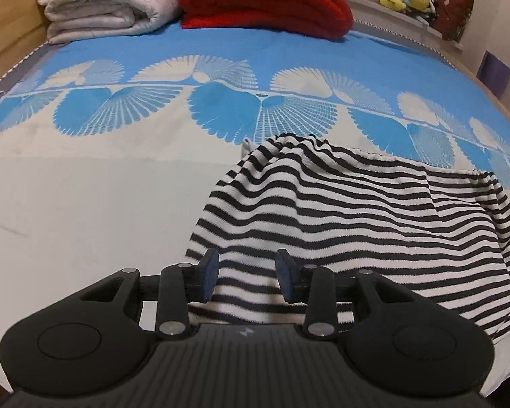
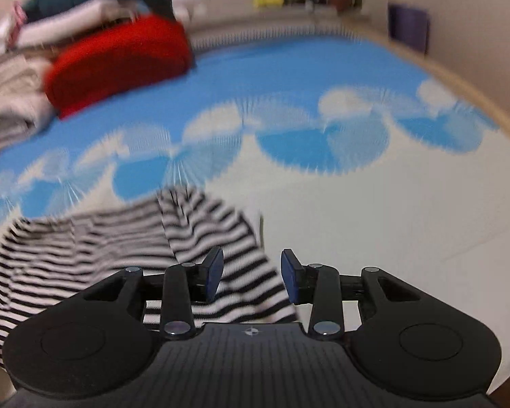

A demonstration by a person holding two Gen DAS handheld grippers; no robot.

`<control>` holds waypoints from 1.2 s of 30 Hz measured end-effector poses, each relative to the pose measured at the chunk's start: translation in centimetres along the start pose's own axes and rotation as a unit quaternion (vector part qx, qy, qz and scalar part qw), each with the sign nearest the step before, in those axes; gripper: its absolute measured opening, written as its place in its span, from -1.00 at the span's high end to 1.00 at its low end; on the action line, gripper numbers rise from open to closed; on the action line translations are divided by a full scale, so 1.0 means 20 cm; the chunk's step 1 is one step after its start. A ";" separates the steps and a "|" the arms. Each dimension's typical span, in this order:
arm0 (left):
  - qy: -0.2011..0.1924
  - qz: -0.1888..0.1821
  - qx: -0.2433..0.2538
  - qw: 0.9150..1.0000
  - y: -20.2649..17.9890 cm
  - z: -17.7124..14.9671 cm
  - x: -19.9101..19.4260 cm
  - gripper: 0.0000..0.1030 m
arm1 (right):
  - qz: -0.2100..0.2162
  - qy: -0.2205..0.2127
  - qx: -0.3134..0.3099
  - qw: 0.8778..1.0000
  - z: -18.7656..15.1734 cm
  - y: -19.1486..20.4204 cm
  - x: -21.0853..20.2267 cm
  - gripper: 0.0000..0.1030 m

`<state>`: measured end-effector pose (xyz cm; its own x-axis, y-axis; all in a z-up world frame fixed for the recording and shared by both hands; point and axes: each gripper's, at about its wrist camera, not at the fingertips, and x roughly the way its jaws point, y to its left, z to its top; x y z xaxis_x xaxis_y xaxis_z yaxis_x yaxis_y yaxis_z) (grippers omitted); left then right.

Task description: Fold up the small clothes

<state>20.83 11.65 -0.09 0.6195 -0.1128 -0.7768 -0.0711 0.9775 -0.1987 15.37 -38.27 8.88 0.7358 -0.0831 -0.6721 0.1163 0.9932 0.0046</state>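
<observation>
The striped garment (image 1: 357, 224) lies rumpled on the bed (image 1: 85, 204), unfolded, both grippers' jaws spread, nothing gripped.

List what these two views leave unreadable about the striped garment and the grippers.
- Striped garment: left wrist view, near edge hidden under the left gripper; garment type unclear.
- Striped garment: right wrist view, motion blur smears its folds; left part cut by the frame edge.
- Right gripper: open, but contact with the cloth beneath cannot be judged.
- Pile behind the red blanket: blurred, items unidentifiable.
</observation>
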 end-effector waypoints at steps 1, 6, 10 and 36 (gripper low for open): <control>-0.001 0.001 -0.001 1.000 0.00 -0.01 -0.01 0.21 | 0.003 -0.018 0.005 1.000 0.00 -0.02 -0.06 0.08; -0.022 0.008 0.028 0.999 0.01 -0.04 -0.11 0.21 | 0.011 -0.057 0.016 0.998 -0.08 -0.05 -0.27 -0.04; -0.005 -0.004 0.048 0.999 0.02 -0.04 -0.21 0.63 | 0.002 -0.055 0.020 0.998 -0.12 -0.08 -0.31 -0.04; 0.117 -0.080 -0.269 0.953 0.31 -0.44 0.08 0.12 | -0.004 -0.016 0.058 0.998 -0.13 -0.38 -0.20 -0.04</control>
<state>14.52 16.00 -7.75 0.4698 -0.3509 -0.8100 -0.4191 0.7189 -0.5545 9.79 -45.34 9.65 0.7557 -0.0949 -0.6480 0.1975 0.9764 0.0873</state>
